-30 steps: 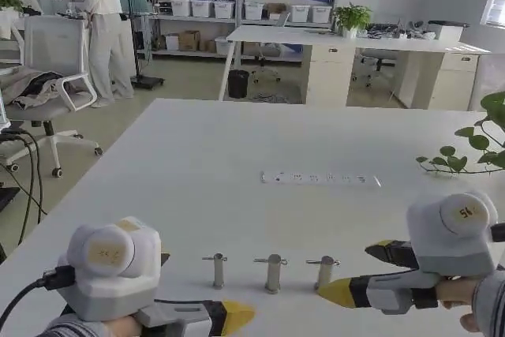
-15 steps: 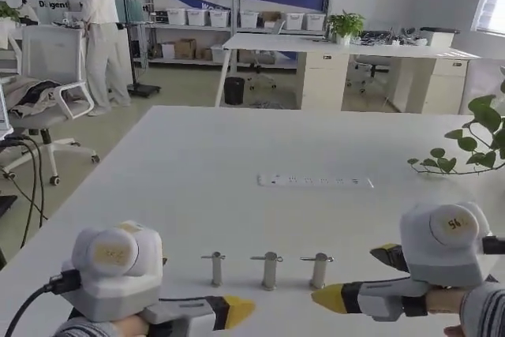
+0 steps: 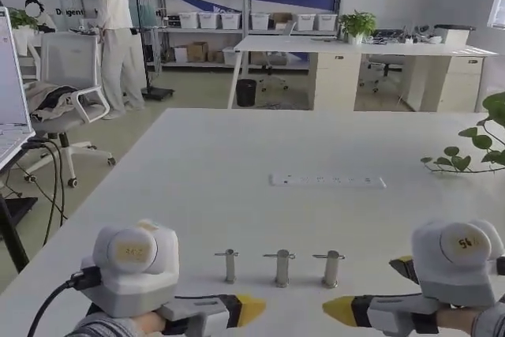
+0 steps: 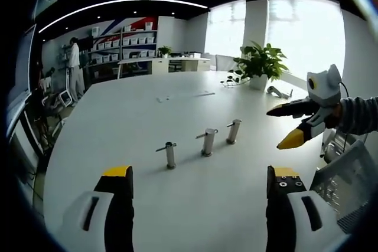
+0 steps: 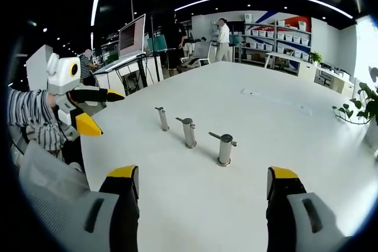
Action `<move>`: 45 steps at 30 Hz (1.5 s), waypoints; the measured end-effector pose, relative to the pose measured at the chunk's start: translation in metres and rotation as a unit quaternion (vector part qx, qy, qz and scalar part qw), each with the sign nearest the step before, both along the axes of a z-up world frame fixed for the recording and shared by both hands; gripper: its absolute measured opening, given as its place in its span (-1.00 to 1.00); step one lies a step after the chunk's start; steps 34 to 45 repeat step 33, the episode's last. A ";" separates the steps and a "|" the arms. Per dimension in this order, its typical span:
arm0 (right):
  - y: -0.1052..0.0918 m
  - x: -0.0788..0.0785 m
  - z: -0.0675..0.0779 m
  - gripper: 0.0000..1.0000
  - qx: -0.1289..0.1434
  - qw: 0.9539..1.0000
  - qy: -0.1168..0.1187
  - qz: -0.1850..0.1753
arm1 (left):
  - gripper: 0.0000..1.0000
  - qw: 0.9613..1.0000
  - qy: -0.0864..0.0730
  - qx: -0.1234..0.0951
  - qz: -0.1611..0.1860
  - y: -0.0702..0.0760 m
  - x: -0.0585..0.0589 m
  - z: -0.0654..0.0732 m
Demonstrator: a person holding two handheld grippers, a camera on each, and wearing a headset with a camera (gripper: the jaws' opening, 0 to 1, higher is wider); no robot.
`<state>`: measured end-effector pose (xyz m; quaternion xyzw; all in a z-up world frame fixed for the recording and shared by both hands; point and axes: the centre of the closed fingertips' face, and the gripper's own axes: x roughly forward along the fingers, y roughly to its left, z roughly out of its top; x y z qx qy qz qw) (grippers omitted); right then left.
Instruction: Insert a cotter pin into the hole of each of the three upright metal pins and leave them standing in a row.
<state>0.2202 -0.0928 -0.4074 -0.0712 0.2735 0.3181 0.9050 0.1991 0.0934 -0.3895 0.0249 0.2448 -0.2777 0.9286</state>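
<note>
Three upright metal pins stand in a row on the white table: left pin [image 3: 230,266], middle pin [image 3: 282,267], right pin [image 3: 331,268]. Each has a thin cotter pin crossing its top. In the left gripper view they run from the near pin [image 4: 170,153] to the far pin [image 4: 233,131]. My left gripper [image 4: 201,175] is open and empty, on the near side of the row, with a yellow fingertip [image 3: 251,308] below the left pin. My right gripper [image 3: 368,288] is open and empty, near and right of the right pin [image 5: 224,149].
A white power strip [image 3: 327,181] lies farther back on the table [image 3: 197,195]. A leafy plant [image 3: 473,147] reaches in at the right edge. A laptop [image 3: 9,92] stands at the far left. Beyond the table are a chair [image 3: 67,76], desks, shelves and a standing person [image 3: 118,29].
The head camera has shifted, so the whole scene sits differently. My right gripper has drawn back slightly from the right pin. The three pins have not moved.
</note>
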 end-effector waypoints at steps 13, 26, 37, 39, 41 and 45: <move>0.002 -0.005 0.005 0.73 0.012 1.000 0.003 -0.011 | 0.85 1.000 0.000 -0.005 -0.004 0.003 0.000 -0.004; 0.000 -0.009 0.007 0.70 0.017 1.000 0.008 -0.020 | 0.83 1.000 0.005 -0.008 -0.011 0.000 0.000 -0.007; 0.004 -0.008 0.010 0.70 0.022 1.000 0.004 -0.012 | 0.84 1.000 0.005 -0.009 -0.011 0.001 -0.001 -0.006; 0.004 -0.008 0.010 0.70 0.022 1.000 0.004 -0.012 | 0.84 1.000 0.005 -0.009 -0.011 0.001 -0.001 -0.006; 0.004 -0.008 0.010 0.70 0.022 1.000 0.004 -0.012 | 0.84 1.000 0.005 -0.009 -0.011 0.001 -0.001 -0.006; 0.004 -0.008 0.010 0.70 0.022 1.000 0.004 -0.012 | 0.84 1.000 0.005 -0.009 -0.011 0.001 -0.001 -0.006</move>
